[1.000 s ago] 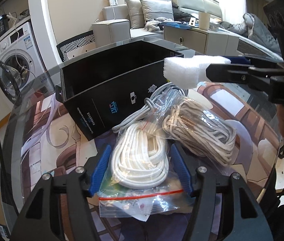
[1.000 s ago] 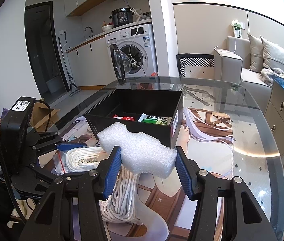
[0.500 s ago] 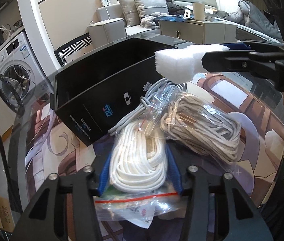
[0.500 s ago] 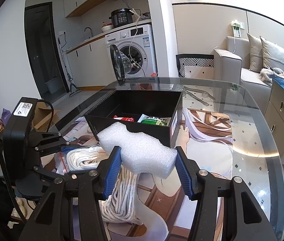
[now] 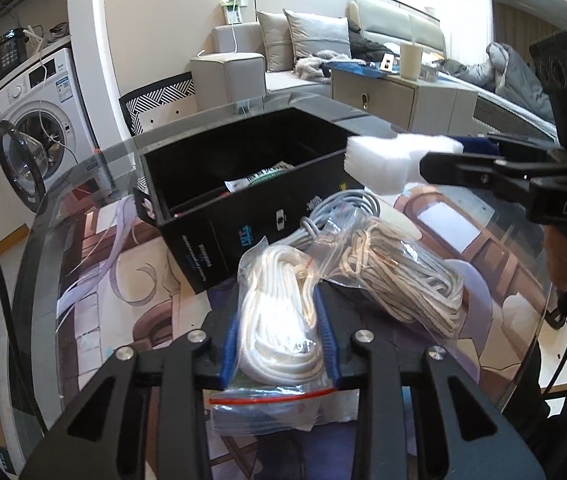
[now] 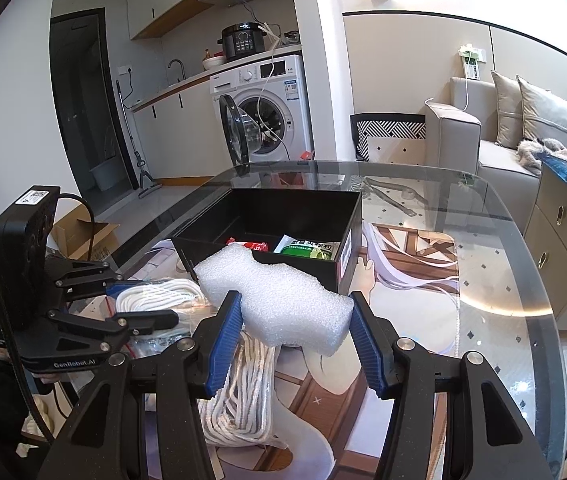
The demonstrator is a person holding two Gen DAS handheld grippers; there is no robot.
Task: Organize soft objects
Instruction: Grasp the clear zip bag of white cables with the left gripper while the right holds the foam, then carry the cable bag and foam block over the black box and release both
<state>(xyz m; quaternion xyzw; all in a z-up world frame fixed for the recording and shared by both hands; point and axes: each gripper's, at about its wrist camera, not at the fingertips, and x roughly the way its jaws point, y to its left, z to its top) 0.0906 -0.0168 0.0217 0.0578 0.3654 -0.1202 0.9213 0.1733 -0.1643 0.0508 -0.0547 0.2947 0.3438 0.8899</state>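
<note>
On the near part of the glass table point(image 6: 503, 248), in front of the open black box point(image 6: 347, 208), the left gripper point(image 5: 279, 332) is closing on a clear zip bag of white rope point(image 5: 279, 320), its blue pads already pressing the coil from both sides; just to the right lies a second bag of beige cord point(image 5: 407, 276), leaning against the first, with a grey cable point(image 5: 343, 208) looped between them and the box; the right gripper point(image 6: 291, 336) hangs above these bags, partly open and clamped on a white foam block point(image 6: 275, 300) near the box's near wall; the box already holds a green packet point(image 6: 307, 248) and something red; the risk, I judge, is that the slick plastic slides between the pads and the rope sags out as it lifts; the neighbouring bag or cable may snag and drag along; the foam, squeezed only at its near end, could twist loose or clip the box rim.
</note>
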